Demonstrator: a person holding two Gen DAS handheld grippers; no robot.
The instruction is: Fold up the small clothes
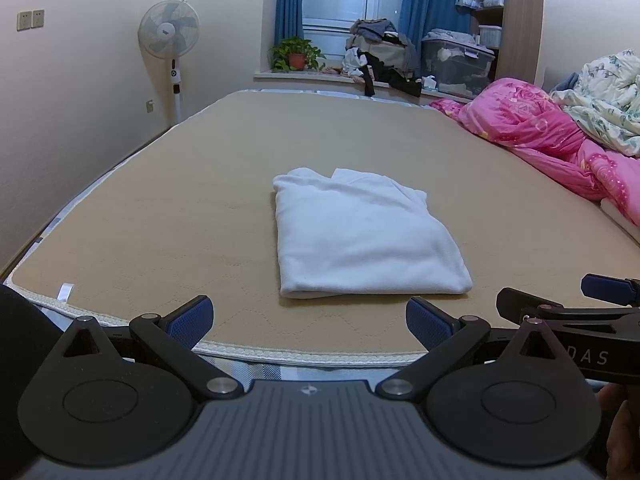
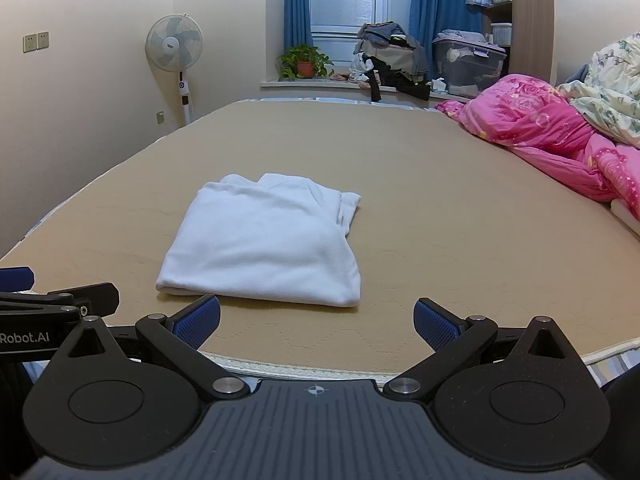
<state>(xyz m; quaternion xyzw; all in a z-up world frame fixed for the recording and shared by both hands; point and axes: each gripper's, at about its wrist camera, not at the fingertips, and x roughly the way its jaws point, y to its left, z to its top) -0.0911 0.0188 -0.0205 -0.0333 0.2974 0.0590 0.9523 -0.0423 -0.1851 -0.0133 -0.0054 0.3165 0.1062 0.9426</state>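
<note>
A white garment (image 1: 366, 236) lies folded into a neat rectangle on the tan mattress pad (image 1: 160, 220); it also shows in the right wrist view (image 2: 264, 244). My left gripper (image 1: 309, 320) is open and empty, just short of the garment's near edge. My right gripper (image 2: 317, 322) is open and empty, near the garment's front right corner. The right gripper's fingers (image 1: 608, 288) show at the right edge of the left wrist view. The left gripper's fingers (image 2: 16, 278) show at the left edge of the right wrist view.
A pink quilt (image 1: 552, 136) and a floral quilt (image 1: 604, 100) are heaped along the bed's right side. A standing fan (image 1: 170, 36) is by the left wall. A clothes pile (image 1: 380, 56), a plant (image 1: 296, 54) and a storage box (image 1: 456, 66) sit at the window.
</note>
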